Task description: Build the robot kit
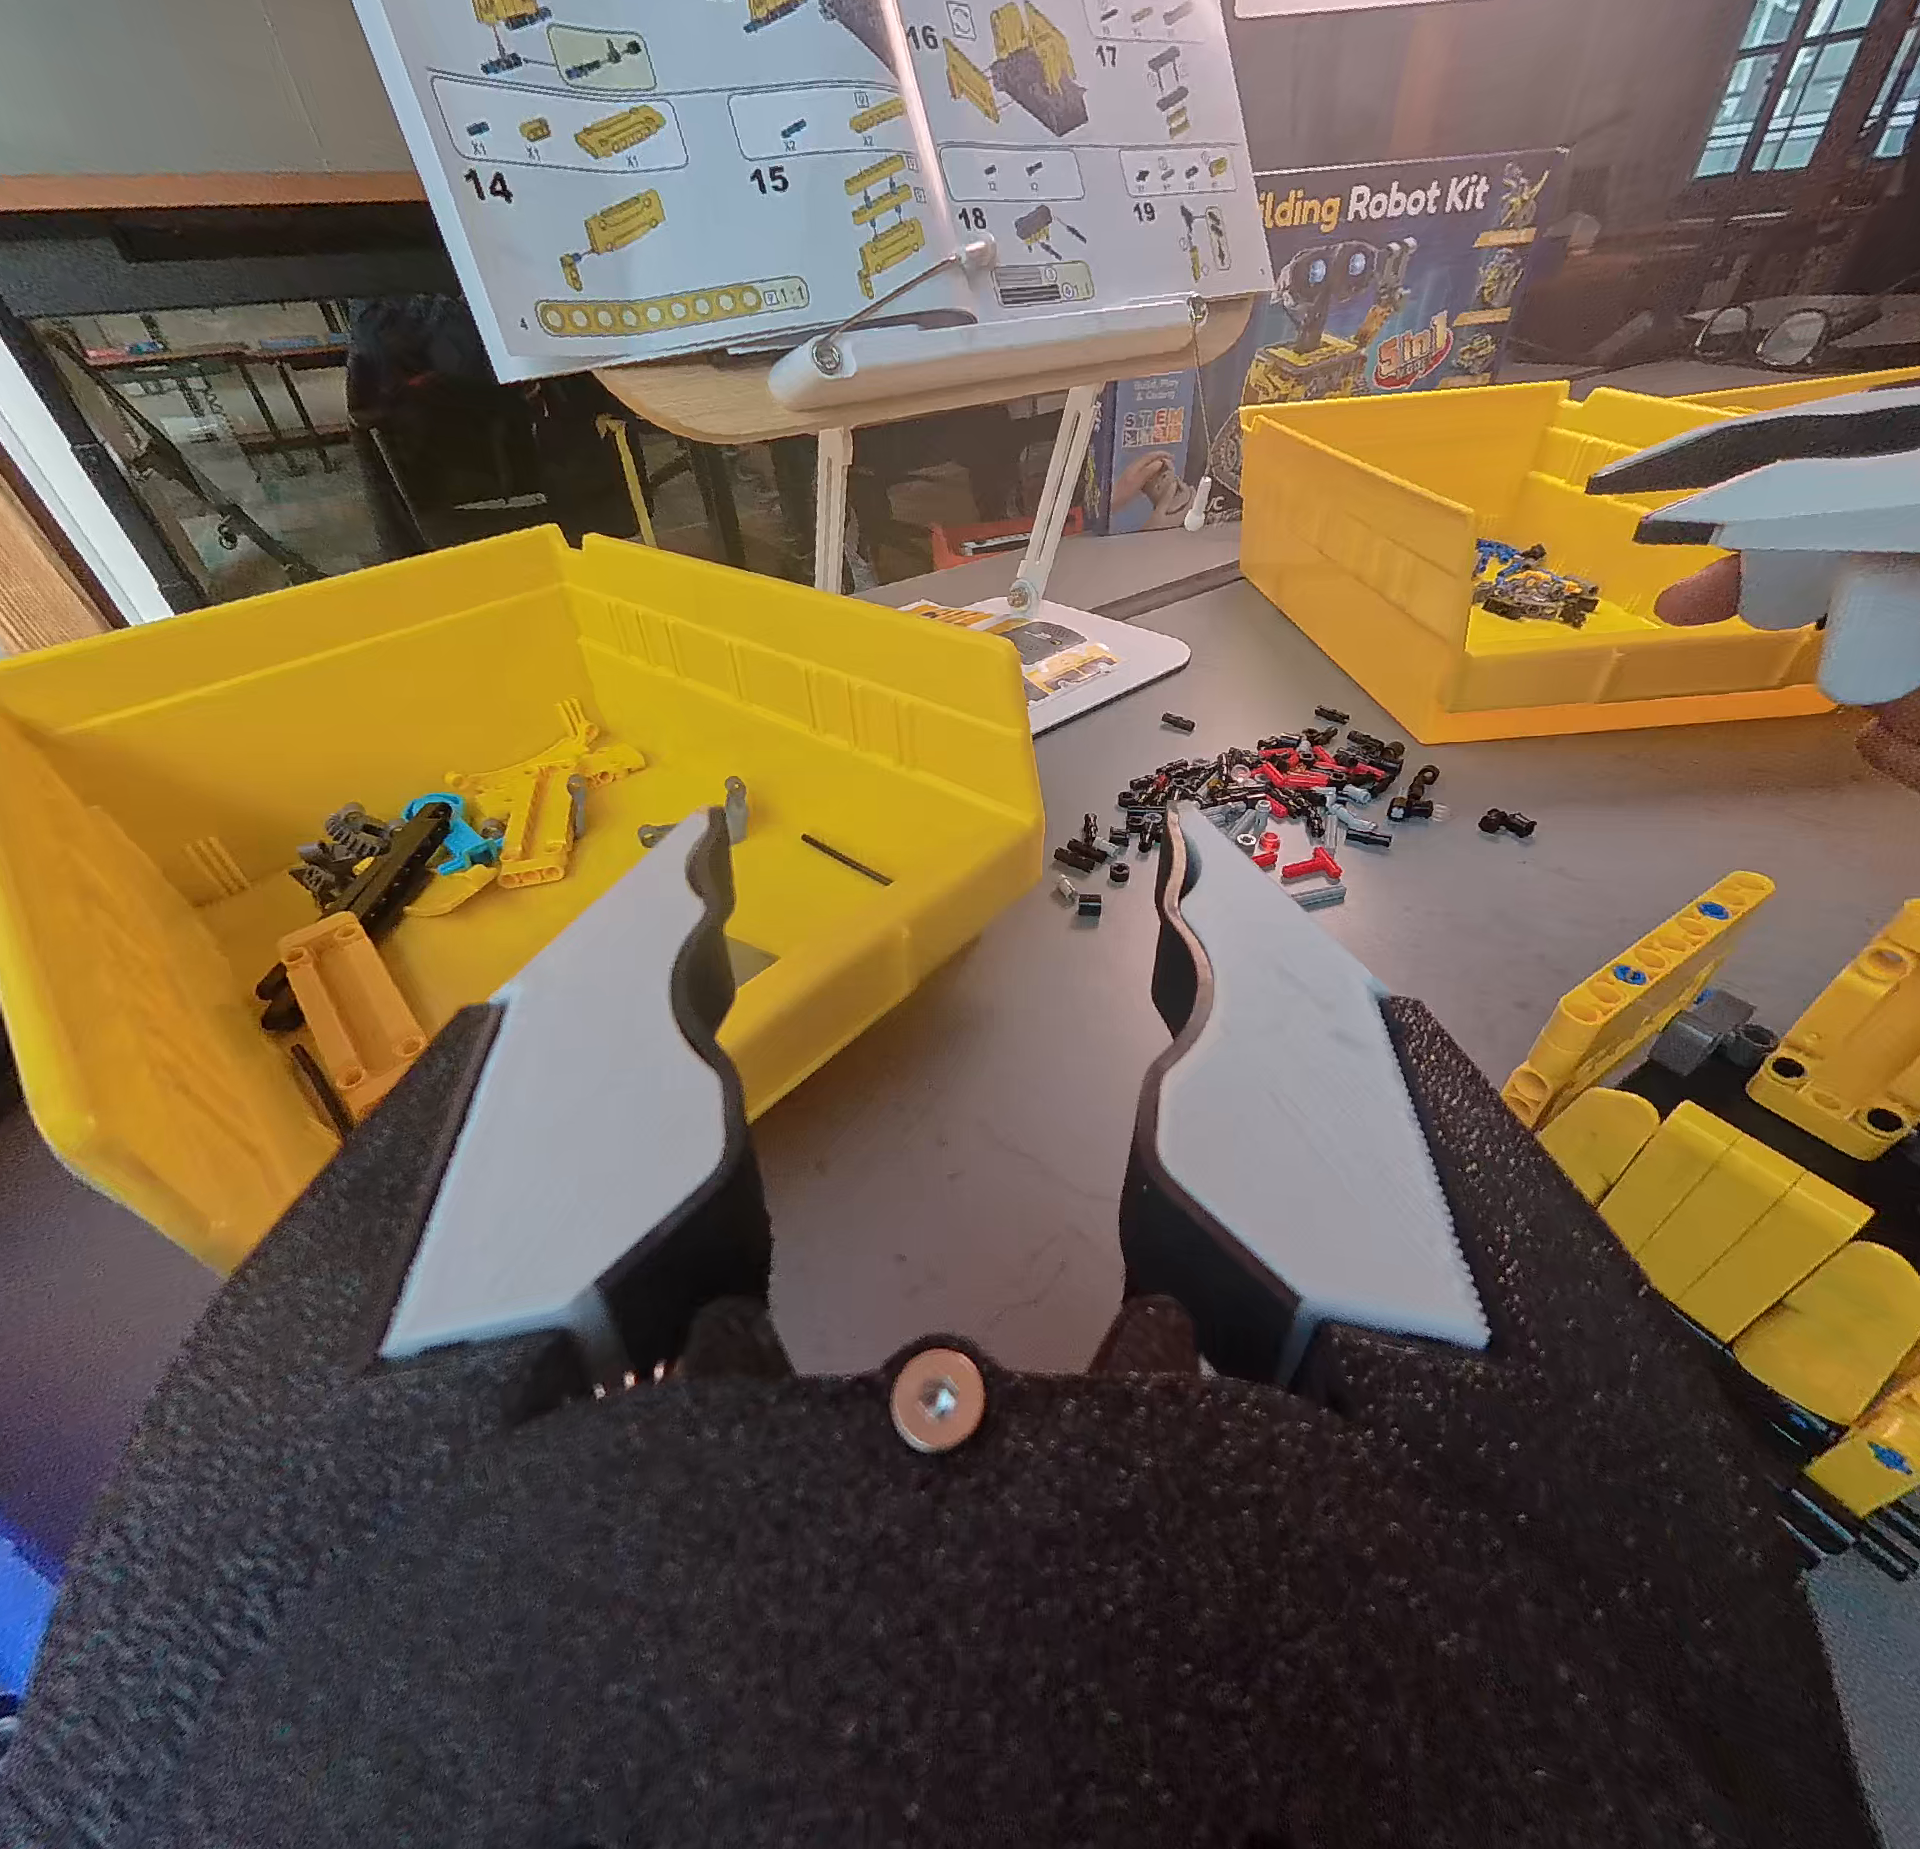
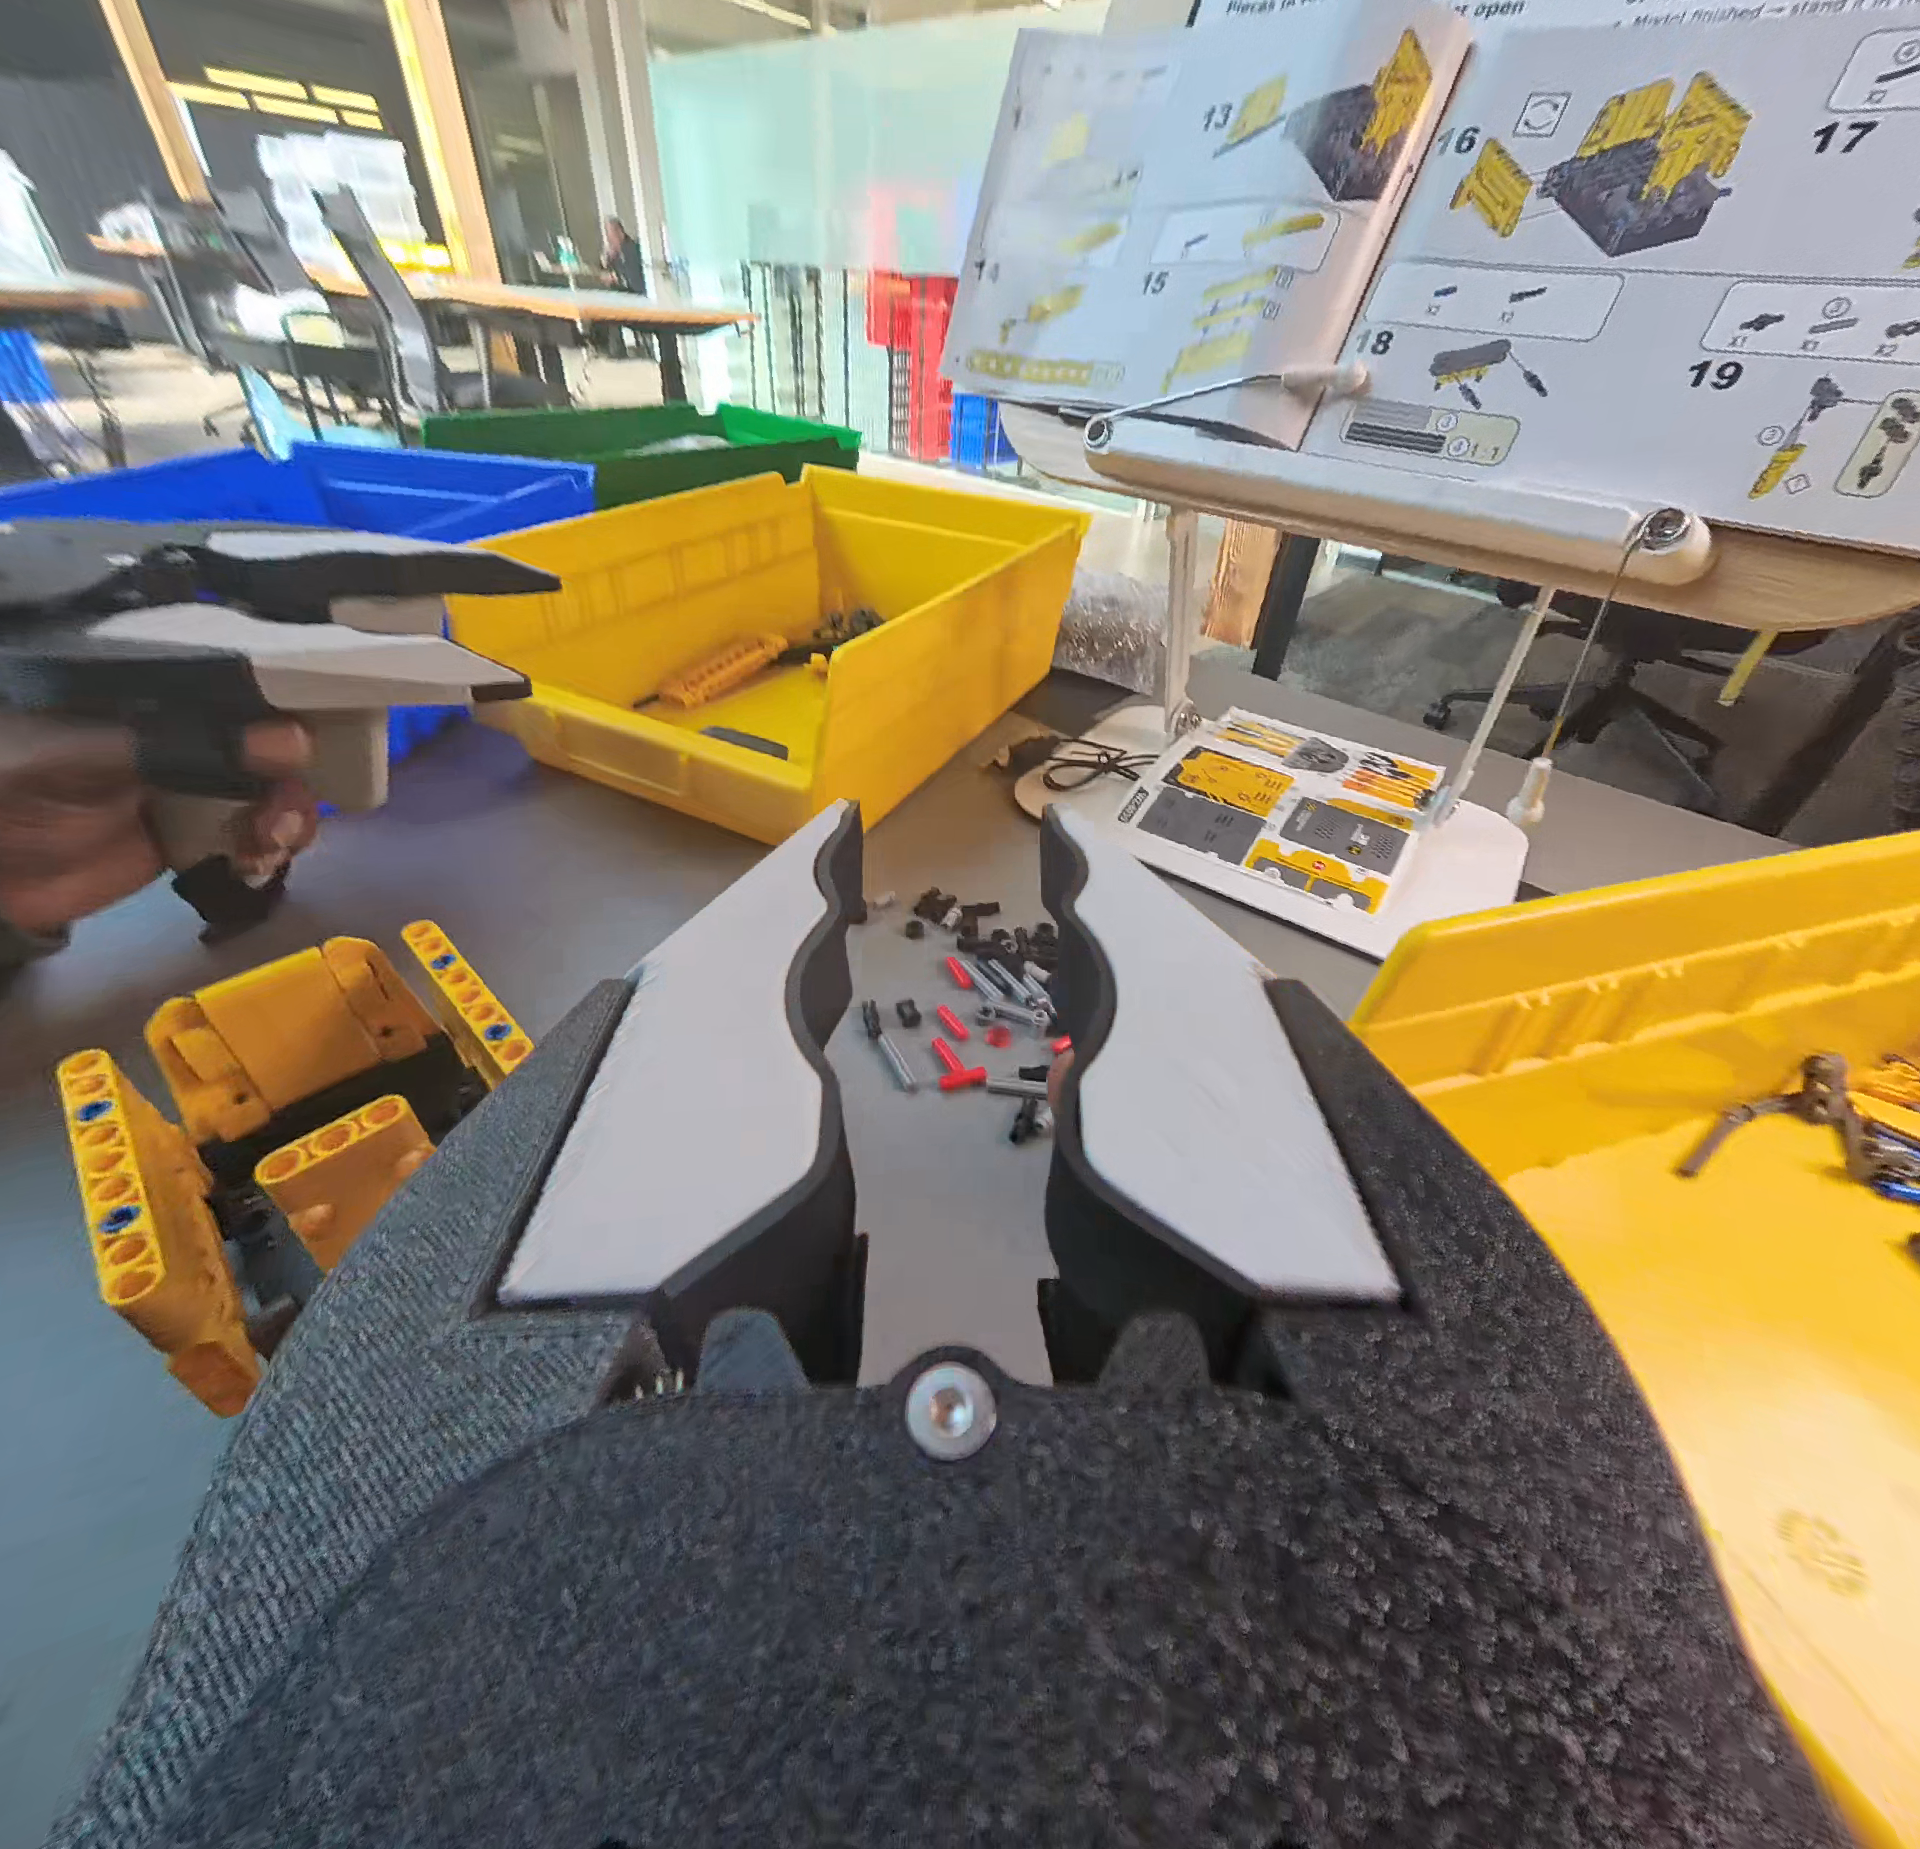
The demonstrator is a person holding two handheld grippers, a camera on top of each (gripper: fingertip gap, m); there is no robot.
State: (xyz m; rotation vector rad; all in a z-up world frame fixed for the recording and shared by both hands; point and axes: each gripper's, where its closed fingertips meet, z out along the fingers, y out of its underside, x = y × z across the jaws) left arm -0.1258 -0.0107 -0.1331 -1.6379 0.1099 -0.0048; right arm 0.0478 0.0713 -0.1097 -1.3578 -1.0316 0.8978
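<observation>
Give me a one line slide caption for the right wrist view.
Open right claw hovers above scattered small pins on a grey table, yellow bins alongside.

Yellow bins (image 1: 914,760), grey-black tongs (image 1: 940,838)

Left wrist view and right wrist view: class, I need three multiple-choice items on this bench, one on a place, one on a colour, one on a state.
1. Where does the heap of small black, red and grey plastic pins lie?
A. in a bin
B. on the grey tabletop
C. on the bookstand

2. What colour is the bin behind the blue plastic bin?
A. green
B. red
C. white

3. How do the left gripper's jaws stand?
A. shut on a pin
B. shut, empty
C. open, empty

Key: 1 B, the pins rest between the two yellow plastic bins; 2 A, the green plastic bin shows in the right wrist view; 3 C, a clear gap, nothing between.
</observation>
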